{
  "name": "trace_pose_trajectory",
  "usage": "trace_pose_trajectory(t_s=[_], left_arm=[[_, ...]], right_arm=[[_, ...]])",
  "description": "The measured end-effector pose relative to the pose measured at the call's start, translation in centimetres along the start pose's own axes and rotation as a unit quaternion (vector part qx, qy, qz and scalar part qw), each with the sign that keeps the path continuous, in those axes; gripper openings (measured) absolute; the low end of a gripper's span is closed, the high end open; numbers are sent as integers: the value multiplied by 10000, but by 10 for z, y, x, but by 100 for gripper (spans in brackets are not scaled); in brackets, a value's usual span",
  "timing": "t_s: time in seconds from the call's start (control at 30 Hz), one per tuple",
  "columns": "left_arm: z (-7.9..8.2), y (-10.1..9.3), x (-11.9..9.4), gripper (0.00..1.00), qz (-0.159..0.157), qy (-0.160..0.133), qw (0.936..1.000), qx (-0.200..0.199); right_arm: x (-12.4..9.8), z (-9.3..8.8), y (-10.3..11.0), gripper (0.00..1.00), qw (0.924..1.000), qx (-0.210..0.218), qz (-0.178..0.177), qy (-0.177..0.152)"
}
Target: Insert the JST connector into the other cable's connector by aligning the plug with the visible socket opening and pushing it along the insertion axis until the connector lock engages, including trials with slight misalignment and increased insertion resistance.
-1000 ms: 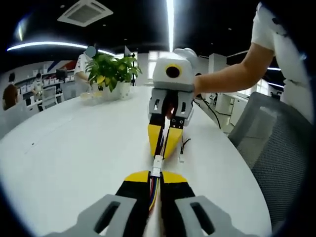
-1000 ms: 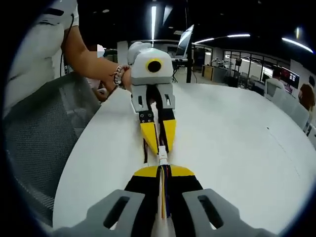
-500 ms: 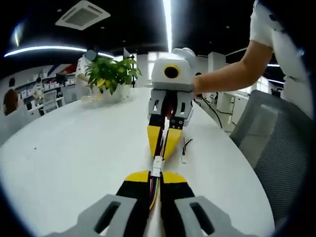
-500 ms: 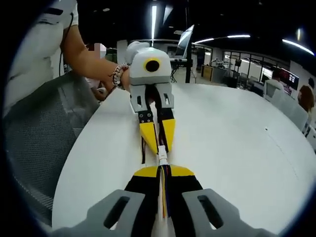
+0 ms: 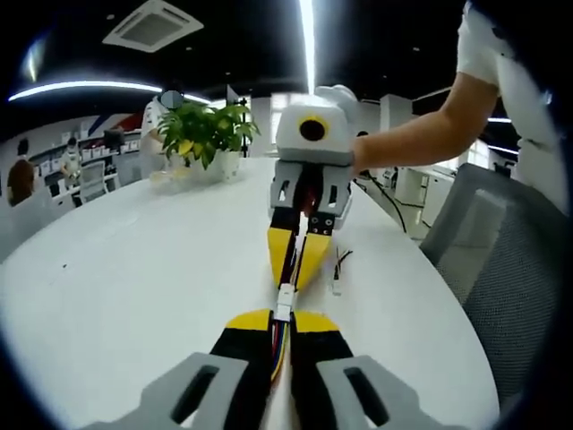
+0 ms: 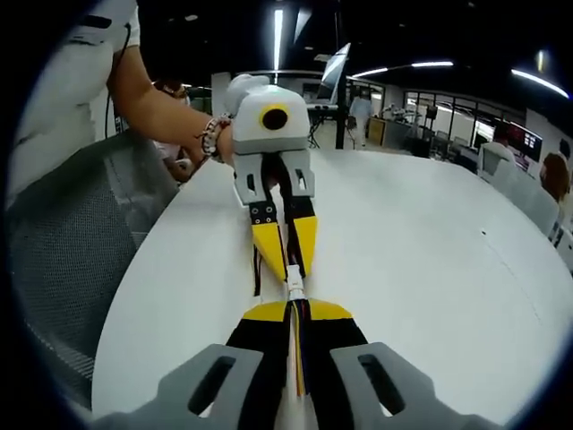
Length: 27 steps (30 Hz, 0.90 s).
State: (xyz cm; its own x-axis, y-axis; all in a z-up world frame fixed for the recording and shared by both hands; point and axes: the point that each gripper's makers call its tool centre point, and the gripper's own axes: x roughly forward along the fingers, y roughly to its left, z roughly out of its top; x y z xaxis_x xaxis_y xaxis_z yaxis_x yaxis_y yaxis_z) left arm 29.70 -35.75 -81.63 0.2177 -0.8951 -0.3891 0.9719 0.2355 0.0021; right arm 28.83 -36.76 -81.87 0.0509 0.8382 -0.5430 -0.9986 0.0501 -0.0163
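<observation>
Almost nothing is changing versus 1 s ago: both grippers are staying nose to nose over the white table (image 5: 116, 269), and the white connector pair is sitting in the same spot between the 2 sets of yellow tips. Only the framing is drifting slightly, which is camera motion. A loose spare cable (image 5: 337, 269) is lying on the table just right of the far gripper in the left gripper view.

Left gripper (image 5: 281, 321): jaws are pressed nearly together, pinching a bundle of multicoloured wires (image 5: 280, 340) that is running out to the white JST connector (image 5: 285, 300). The connector is sitting just past its tips.

Right gripper (image 6: 295, 312): jaws are likewise nearly closed, pinching its own coloured wires (image 6: 298, 349), with the JST connector (image 6: 294, 288) just beyond the tips.

In each view the opposite gripper's yellow tips are closing on dark wires and meeting the connector from the far side. The 2 housings are reading as 1 white block; I cannot tell whether the lock is engaged.

A person's forearm (image 5: 421, 134) is holding the right gripper (image 5: 299, 269); a wrist with a bracelet (image 6: 211, 139) is holding the left gripper (image 6: 285, 264). A potted plant (image 5: 204, 134) is standing at the far table edge.
</observation>
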Motion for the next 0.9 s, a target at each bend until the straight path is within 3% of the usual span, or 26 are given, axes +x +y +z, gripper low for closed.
trace_pose_trajectory(t_s=[0.5, 0.9], left_arm=[[20, 44, -3, 0, 359, -163, 9992, 30], [-1, 62, 9, 0, 576, 172, 9981, -92]], right_arm=[[-3, 18, -44, 3, 9989, -130, -405, -179], [13, 1, -62, 4, 9989, -59, -455, -46]])
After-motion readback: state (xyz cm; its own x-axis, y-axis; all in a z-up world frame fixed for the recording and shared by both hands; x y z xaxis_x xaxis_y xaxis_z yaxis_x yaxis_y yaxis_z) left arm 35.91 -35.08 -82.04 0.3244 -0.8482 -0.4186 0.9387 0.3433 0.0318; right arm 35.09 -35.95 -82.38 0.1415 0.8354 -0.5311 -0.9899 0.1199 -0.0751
